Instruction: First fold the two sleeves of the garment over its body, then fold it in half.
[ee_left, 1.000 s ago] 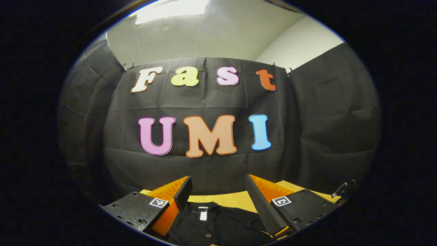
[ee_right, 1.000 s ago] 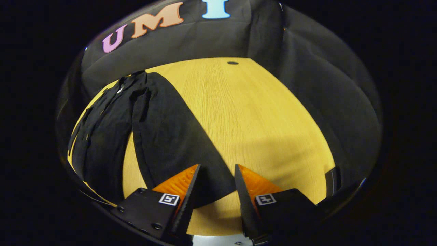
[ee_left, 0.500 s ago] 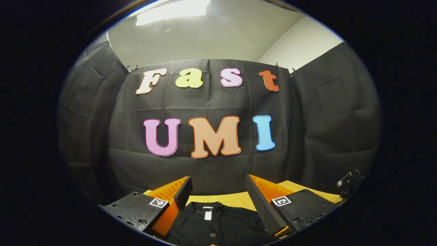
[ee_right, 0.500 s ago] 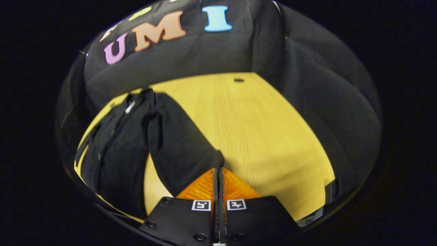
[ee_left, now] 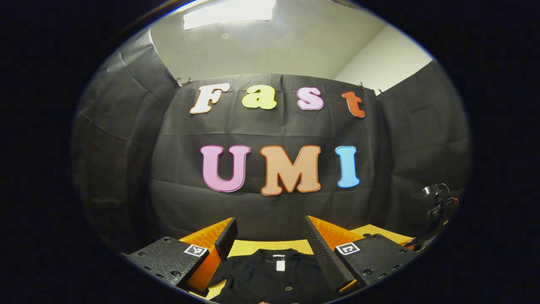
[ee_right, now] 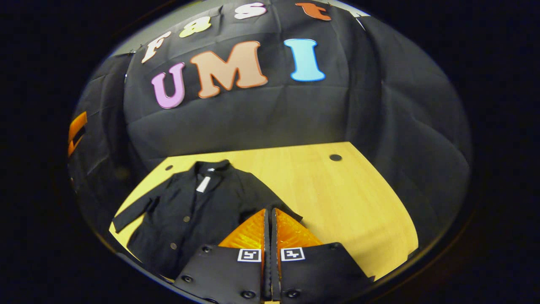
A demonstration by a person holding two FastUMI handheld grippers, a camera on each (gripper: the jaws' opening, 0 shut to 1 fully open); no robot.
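A black buttoned garment (ee_right: 190,211) lies face up on the yellow wooden table (ee_right: 337,194), its collar with a white tag (ee_right: 203,184) toward the wall. Its one sleeve (ee_right: 130,213) stretches out to the left on the table. My right gripper (ee_right: 269,211) is shut, with the other sleeve's dark cloth pinched at its tips and drawn in against the body. In the left gripper view, my left gripper (ee_left: 270,228) hangs open above the garment's collar (ee_left: 270,274), with nothing between its fingers.
The black cloth wall stands close behind the table's far edge (ee_left: 253,247). Two small round holes (ee_right: 335,157) sit near the table's back. Bare tabletop stretches to the right of the garment. A dark device with cables (ee_left: 438,207) shows at the far right.
My right gripper shut on the sleeve's end, then rose and swung left, drawing the sleeve toward the garment's body. My left gripper stayed open and drifted a little left.
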